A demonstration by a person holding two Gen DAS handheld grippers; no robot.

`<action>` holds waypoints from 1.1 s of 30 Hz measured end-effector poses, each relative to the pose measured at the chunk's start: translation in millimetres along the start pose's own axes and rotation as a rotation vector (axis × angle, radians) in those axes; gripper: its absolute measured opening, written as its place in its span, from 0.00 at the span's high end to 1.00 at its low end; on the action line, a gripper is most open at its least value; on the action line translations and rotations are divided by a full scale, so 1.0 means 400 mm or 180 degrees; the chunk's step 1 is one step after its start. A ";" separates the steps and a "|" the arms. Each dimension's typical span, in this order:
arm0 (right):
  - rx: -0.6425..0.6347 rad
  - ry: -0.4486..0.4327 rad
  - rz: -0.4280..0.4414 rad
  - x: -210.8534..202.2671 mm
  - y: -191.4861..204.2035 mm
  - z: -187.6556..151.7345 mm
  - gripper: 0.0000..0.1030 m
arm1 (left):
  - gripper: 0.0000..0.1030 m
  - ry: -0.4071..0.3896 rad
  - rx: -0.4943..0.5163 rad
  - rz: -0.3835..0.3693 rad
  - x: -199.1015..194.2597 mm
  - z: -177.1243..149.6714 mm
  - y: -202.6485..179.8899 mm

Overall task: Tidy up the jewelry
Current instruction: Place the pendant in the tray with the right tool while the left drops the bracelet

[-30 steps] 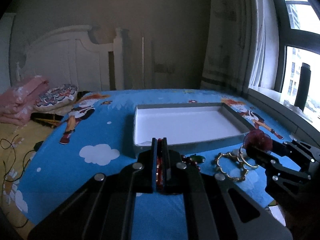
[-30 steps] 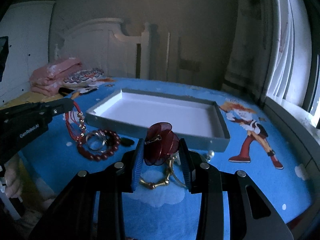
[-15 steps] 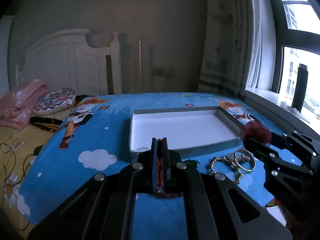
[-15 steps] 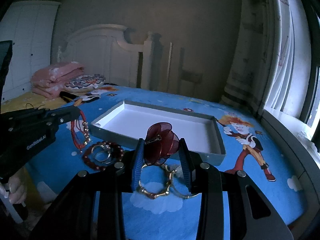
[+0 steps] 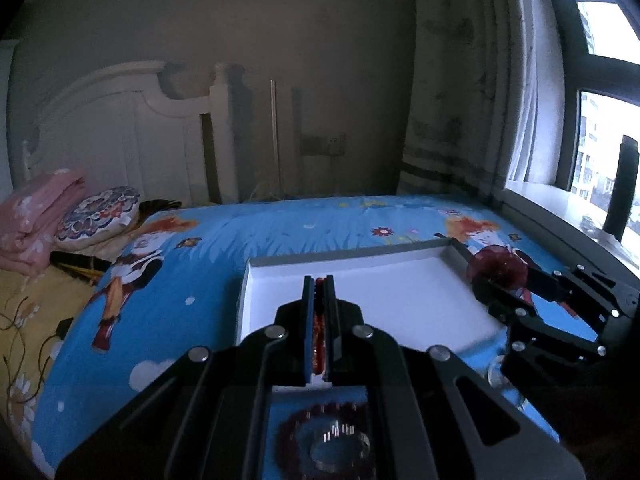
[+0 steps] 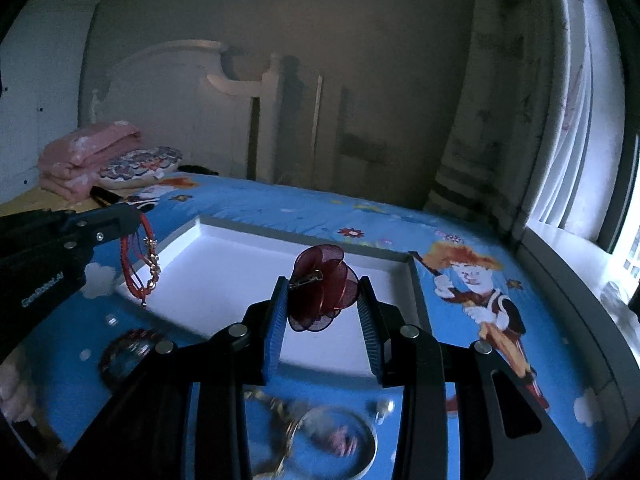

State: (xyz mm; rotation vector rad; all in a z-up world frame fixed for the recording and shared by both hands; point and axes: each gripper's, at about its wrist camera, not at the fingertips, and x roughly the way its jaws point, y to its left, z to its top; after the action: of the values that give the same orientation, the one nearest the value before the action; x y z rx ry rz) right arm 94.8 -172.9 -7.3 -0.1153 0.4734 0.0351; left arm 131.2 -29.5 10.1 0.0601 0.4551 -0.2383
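Observation:
A shallow white tray (image 5: 400, 300) (image 6: 224, 264) with grey walls lies on the blue cartoon bedspread. My left gripper (image 5: 319, 280) (image 6: 136, 210) is shut on a red cord bracelet (image 6: 136, 268) with gold charms, which dangles over the tray's near left corner. My right gripper (image 6: 322, 292) (image 5: 490, 282) is shut on a dark red mesh flower brooch (image 6: 324, 292) (image 5: 498, 270), held above the tray's right part. A dark red bead bracelet (image 5: 324, 436) (image 6: 128, 350) around a clear ring lies in front of the tray. A gold chain and bangles (image 6: 320, 440) lie blurred below the right gripper.
A small pearl-like piece (image 6: 382, 408) sits on the bedspread near the tray's front. Folded pink bedding (image 5: 36, 216) and a patterned cushion (image 5: 98, 216) lie at the far left by the white headboard. A curtain and window ledge (image 5: 560, 208) border the right side.
Both grippers have moved forward and a little up, from in front of the tray to over it, each carrying its piece. The loose jewellery now lies beneath and behind the fingers.

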 end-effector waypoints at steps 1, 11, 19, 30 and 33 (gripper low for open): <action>-0.0002 0.0017 -0.0011 0.013 -0.002 0.005 0.66 | 0.96 0.0028 -0.0010 0.0000 0.019 0.010 0.001; 0.0105 0.0308 -0.0076 0.170 -0.043 0.057 0.66 | 0.96 0.0237 -0.0032 0.0136 0.189 0.078 0.008; 0.0136 0.0511 -0.0147 0.256 -0.067 0.072 0.66 | 0.96 0.0378 0.0041 0.0214 0.263 0.087 0.007; 0.0178 0.0560 -0.0214 0.274 -0.082 0.075 0.41 | 0.73 0.0498 0.0057 0.0378 0.301 0.076 0.022; 0.0146 0.0533 -0.0227 0.261 -0.082 0.076 0.41 | 0.70 0.0448 0.0102 0.0399 0.280 0.077 0.021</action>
State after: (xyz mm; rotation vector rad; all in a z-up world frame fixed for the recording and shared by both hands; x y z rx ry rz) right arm 203.5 -201.1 -24.9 -0.0902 0.6367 -0.0558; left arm 243.8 -48.9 -11.8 0.1370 0.5854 -0.1183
